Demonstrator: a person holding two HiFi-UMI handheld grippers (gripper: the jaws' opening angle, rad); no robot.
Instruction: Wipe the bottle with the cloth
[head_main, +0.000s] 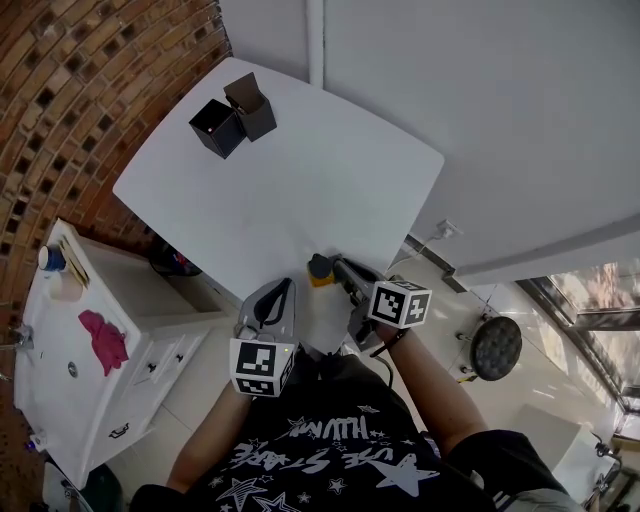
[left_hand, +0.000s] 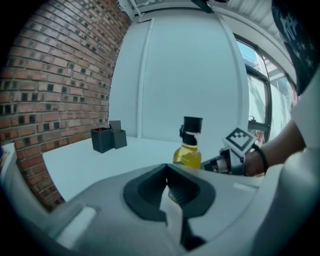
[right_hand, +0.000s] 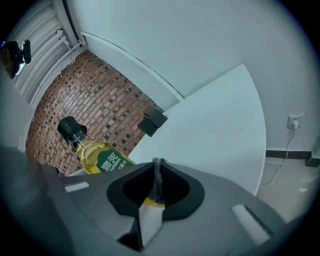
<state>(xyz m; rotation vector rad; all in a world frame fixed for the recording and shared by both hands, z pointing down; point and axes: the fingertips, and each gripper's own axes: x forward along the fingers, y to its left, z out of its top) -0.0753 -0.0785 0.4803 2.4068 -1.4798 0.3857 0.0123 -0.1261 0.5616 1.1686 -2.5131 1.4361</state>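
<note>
A bottle (head_main: 320, 270) of yellow liquid with a black cap stands upright near the white table's (head_main: 300, 170) front edge. It shows just ahead of both grippers, as the bottle (left_hand: 189, 150) in the left gripper view and the bottle (right_hand: 102, 160) in the right one. My left gripper (head_main: 287, 285) is shut and empty, left of the bottle and short of it; the left gripper (left_hand: 166, 172) has nothing in its jaws. My right gripper (head_main: 340, 267) sits close to the bottle's right side. The right gripper (right_hand: 157, 167) is shut on a thin dark grey strip that looks like cloth (right_hand: 157, 180).
Two black boxes (head_main: 232, 118) stand at the table's far left corner. A white cabinet (head_main: 60, 390) with a pink rag (head_main: 105, 340) is down to the left. A brick wall (head_main: 60, 120) lies left, and a wall socket (head_main: 445, 230) and a round object (head_main: 497, 347) are on the right.
</note>
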